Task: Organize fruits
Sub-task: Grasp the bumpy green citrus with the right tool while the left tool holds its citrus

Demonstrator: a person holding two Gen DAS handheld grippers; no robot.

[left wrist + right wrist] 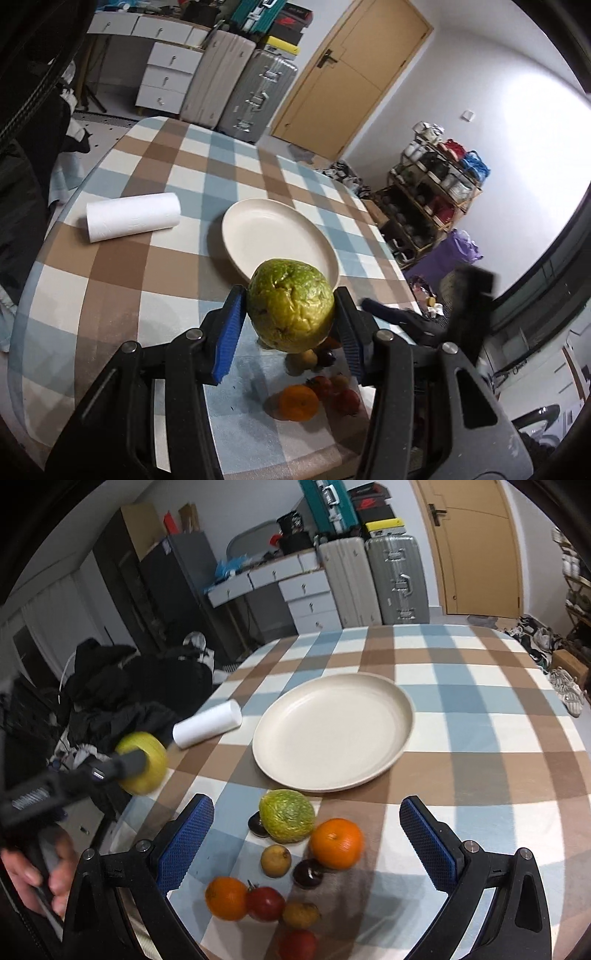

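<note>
In the left wrist view the left gripper [291,314] fills the lower half of the frame, its blue pads [229,332] clamped on either side of a wrinkled green-yellow fruit [291,304] held up above the checked tablecloth [129,280]. Behind the fruit, toward the frame centre, sits the cream plate [273,236], bare, with a white paper roll [133,216] lying on its side to the upper left. Below the held fruit an orange [298,403] and small red fruits [345,398] rest on the cloth.

In the right wrist view the right gripper [306,843] hangs low at the bottom of the frame, jaws wide apart and gripping nothing. Between and just beyond them lies a cluster: a second green-yellow fruit [287,815], a larger orange [336,843] beside it, a brownish small fruit [276,860], a dark one [308,873] that may be a plum, and a tomato [265,904]. At the left edge a bare hand [37,878] grips the blurred left tool, tilted up toward the centre.
</note>
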